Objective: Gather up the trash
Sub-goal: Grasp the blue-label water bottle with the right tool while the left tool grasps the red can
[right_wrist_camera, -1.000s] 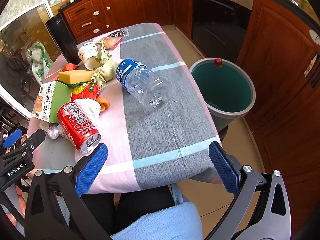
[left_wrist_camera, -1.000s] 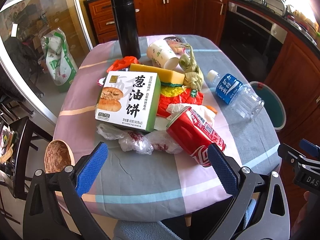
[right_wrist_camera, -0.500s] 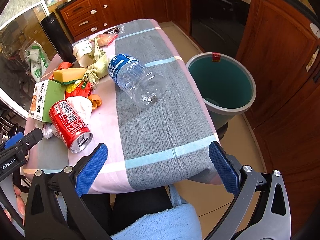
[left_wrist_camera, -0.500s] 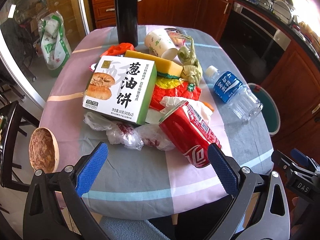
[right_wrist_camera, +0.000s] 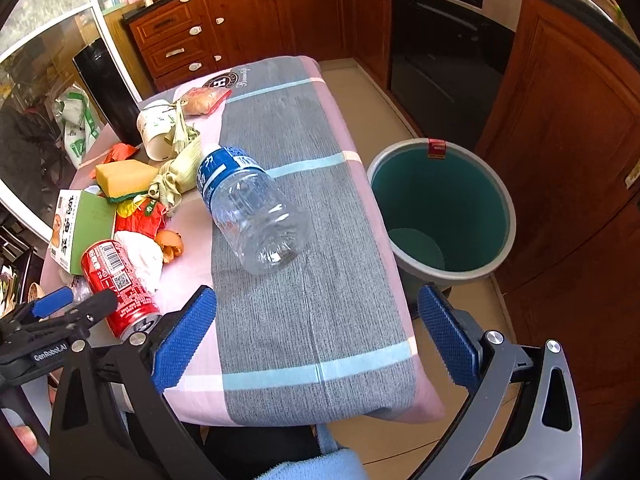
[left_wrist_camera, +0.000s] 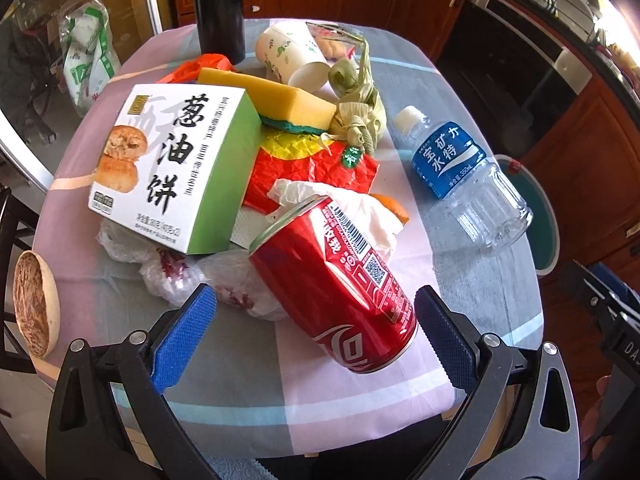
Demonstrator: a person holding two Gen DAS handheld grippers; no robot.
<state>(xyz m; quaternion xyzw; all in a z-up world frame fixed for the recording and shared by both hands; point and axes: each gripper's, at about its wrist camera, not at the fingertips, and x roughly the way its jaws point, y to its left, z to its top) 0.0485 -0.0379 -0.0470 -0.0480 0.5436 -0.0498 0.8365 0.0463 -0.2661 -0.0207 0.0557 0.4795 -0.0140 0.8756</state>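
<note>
A red soda can [left_wrist_camera: 340,280] [right_wrist_camera: 120,284] lies on its side at the near edge of the trash pile. My left gripper [left_wrist_camera: 316,340] is open, its blue pads on either side of the can's base without touching it. An empty clear water bottle [right_wrist_camera: 252,208] [left_wrist_camera: 464,176] with a blue label lies on the grey part of the tablecloth. My right gripper [right_wrist_camera: 316,336] is open just short of the bottle, nothing between its fingers. A green bin [right_wrist_camera: 440,208] stands on the floor to the right of the table.
The pile also holds a green and white food box [left_wrist_camera: 176,168], a yellow sponge [left_wrist_camera: 276,104], a paper cup [left_wrist_camera: 292,60], crumpled wrappers [left_wrist_camera: 312,164] and plastic bags [left_wrist_camera: 168,268]. A tall black flask [left_wrist_camera: 218,4] stands at the back. Wooden cabinets and an oven [right_wrist_camera: 448,40] ring the table.
Both grippers have moved forward over the table: the left one closer to the can, which now lies between its pads, the right one closer to the bottle. Nothing on the table has shifted.
</note>
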